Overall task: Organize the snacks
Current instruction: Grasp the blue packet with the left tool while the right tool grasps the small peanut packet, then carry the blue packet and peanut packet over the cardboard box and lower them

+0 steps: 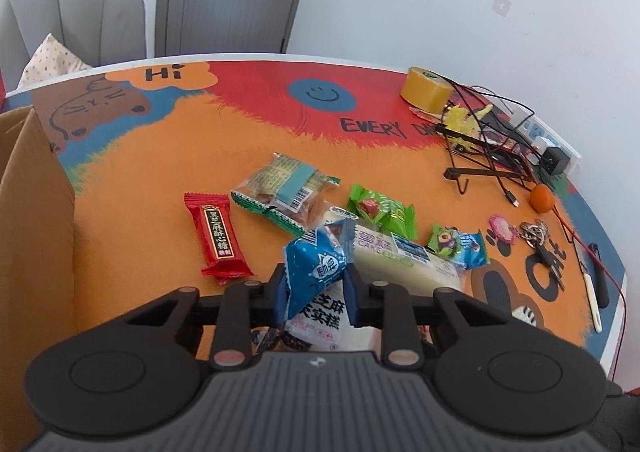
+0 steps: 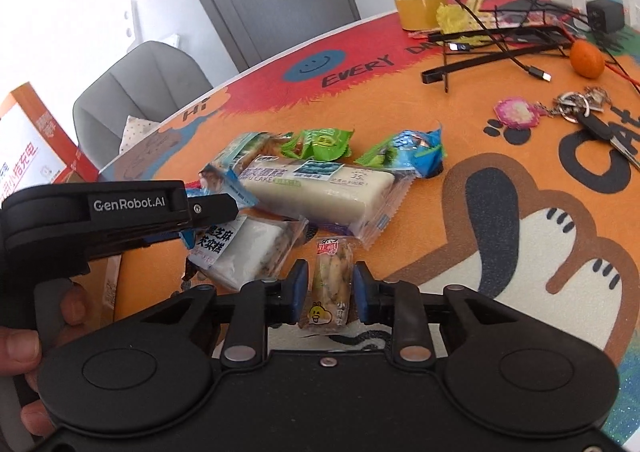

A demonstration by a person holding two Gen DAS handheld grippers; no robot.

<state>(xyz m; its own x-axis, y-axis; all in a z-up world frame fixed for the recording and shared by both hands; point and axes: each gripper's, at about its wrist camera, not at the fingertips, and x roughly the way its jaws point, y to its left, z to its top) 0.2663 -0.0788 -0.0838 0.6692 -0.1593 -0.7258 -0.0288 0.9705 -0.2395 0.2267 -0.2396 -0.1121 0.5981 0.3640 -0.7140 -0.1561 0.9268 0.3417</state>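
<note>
My left gripper (image 1: pixel 316 278) is shut on a blue snack packet (image 1: pixel 316 266) and holds it just above the pile; it also shows from the side in the right wrist view (image 2: pixel 224 205). My right gripper (image 2: pixel 330 288) is shut on a small clear snack bar with a yellow cartoon face (image 2: pixel 330 284). On the mat lie a red candy bar (image 1: pixel 218 238), a clear green-edged biscuit pack (image 1: pixel 284 191), a long white cake bar (image 1: pixel 404 262) (image 2: pixel 320 191), a green candy (image 1: pixel 380 211), a green-blue candy (image 1: pixel 458 244) and a white sesame cake pack (image 2: pixel 240 248).
A cardboard box (image 1: pixel 36 211) stands at the left of the table. At the far right are a yellow tape roll (image 1: pixel 426 89), a black wire stand with cables (image 1: pixel 488 155), an orange fruit (image 1: pixel 542 197), keys (image 1: pixel 536 234) and a power strip (image 1: pixel 552 139). A grey chair (image 1: pixel 72 7) stands behind.
</note>
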